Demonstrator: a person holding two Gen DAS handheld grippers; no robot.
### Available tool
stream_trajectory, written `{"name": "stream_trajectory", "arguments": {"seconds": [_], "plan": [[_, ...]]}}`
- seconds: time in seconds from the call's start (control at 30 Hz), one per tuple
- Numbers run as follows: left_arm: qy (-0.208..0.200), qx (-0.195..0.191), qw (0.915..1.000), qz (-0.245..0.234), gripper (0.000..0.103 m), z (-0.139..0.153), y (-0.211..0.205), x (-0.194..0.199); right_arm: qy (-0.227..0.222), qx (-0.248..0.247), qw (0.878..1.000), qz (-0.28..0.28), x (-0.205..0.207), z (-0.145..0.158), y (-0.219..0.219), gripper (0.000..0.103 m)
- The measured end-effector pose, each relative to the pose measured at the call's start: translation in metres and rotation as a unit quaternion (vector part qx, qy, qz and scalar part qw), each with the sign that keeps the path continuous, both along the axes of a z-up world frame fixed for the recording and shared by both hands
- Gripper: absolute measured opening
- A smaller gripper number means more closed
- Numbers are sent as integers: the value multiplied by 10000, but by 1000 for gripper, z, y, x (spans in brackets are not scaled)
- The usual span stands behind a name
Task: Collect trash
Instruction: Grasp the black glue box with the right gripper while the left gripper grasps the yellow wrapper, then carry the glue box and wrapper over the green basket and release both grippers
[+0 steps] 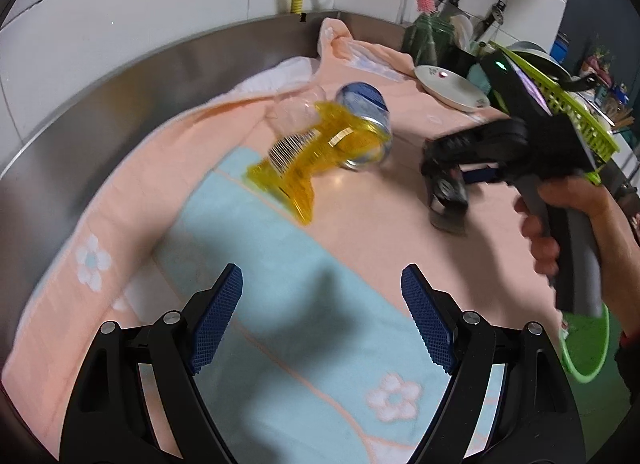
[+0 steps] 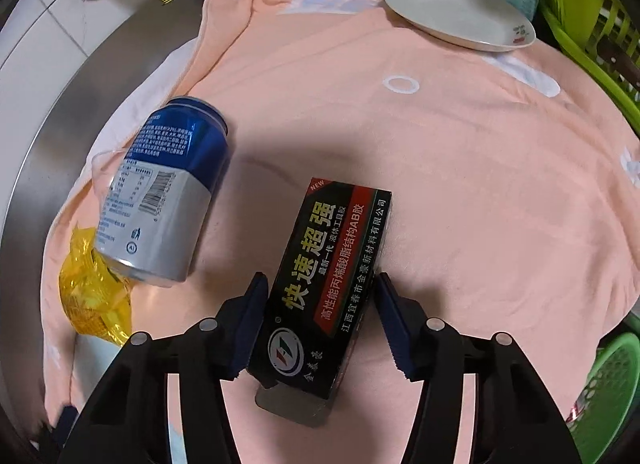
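A black glue box (image 2: 328, 264) lies on the pink towel (image 2: 480, 183), its end flap open toward me. My right gripper (image 2: 320, 280) stands over it with a pad against each long side, shut on it. The left wrist view shows that right gripper (image 1: 444, 191) pointing down on the box (image 1: 448, 219). To the left lie a blue and silver can (image 2: 168, 191) on its side, a crumpled yellow wrapper (image 2: 92, 296) and a clear plastic piece (image 2: 100, 167). My left gripper (image 1: 322, 276) hangs open above the towel's blue part, short of the wrapper (image 1: 316, 155) and can (image 1: 360, 97).
A white plate (image 2: 460, 15) sits at the towel's far edge. A green crate (image 2: 580, 23) with dishes stands at the right, and a round green basket (image 2: 608, 384) lower right. The steel counter (image 1: 100, 123) meets a tiled wall with pipes.
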State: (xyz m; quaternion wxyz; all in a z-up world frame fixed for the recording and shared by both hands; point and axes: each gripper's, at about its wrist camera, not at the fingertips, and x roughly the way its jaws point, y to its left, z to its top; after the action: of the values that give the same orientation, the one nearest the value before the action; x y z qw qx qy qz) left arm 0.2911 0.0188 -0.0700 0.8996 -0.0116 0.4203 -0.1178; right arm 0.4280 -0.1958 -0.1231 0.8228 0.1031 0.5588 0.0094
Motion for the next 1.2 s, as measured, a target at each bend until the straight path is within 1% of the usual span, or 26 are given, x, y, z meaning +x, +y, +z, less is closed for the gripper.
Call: {"name": "stream_trajectory", "arguments": {"seconds": [0.13, 0.23, 0.3, 0.47, 0.57, 0.6, 0.63, 0.7, 0.73, 0.77, 0.8, 0.93, 1.1, 1.17, 1.2], "plan": [[2, 31, 10000, 64, 81, 1, 2, 24, -53, -33, 9999, 115, -7, 1, -5, 51], [-100, 275, 9996, 32, 81, 1, -5, 42, -104, -80, 9995, 277, -18, 3, -10, 51], [-45, 298, 9995, 69, 81, -1, -8, 55, -139, -64, 9992, 366, -24, 6, -13, 51], [135, 89, 9999, 19, 81, -8, -15, 82, -215, -19, 9978, 624, -42, 11, -23, 51], [153, 258, 9996, -4, 78, -13, -22, 92, -258, -5, 9968, 759, -56, 16, -30, 51], [199, 238, 9995, -18, 72, -16, -22, 95, -267, 21, 9965, 790, -61, 17, -34, 51], [259, 192, 9995, -45, 60, -18, -22, 96, -279, 55, 9963, 809, -65, 18, -38, 51], [375, 59, 9993, -66, 48, -23, -23, 99, -304, 105, 9960, 832, -73, 19, -43, 51], [376, 27, 9993, -68, 39, -23, -23, 98, -317, 128, 9958, 845, -77, 19, -46, 51], [369, -20, 9993, -95, 34, -23, -23, 95, -326, 133, 9957, 852, -81, 20, -49, 51], [362, -49, 9993, -106, 26, -23, -23, 93, -347, 127, 9956, 863, -86, 21, -53, 51], [286, -141, 9994, -115, 21, -20, -24, 79, -444, 56, 9950, 890, -105, 25, -65, 51], [226, -241, 9993, -161, 19, -14, -27, 56, -518, 101, 9951, 837, -134, 31, -82, 50], [155, -290, 9992, -230, 19, -8, -30, 42, -563, 112, 9949, 823, -146, 34, -90, 47], [129, -312, 9991, -251, 19, -5, -31, 37, -592, 118, 9948, 818, -154, 36, -95, 43]]}}
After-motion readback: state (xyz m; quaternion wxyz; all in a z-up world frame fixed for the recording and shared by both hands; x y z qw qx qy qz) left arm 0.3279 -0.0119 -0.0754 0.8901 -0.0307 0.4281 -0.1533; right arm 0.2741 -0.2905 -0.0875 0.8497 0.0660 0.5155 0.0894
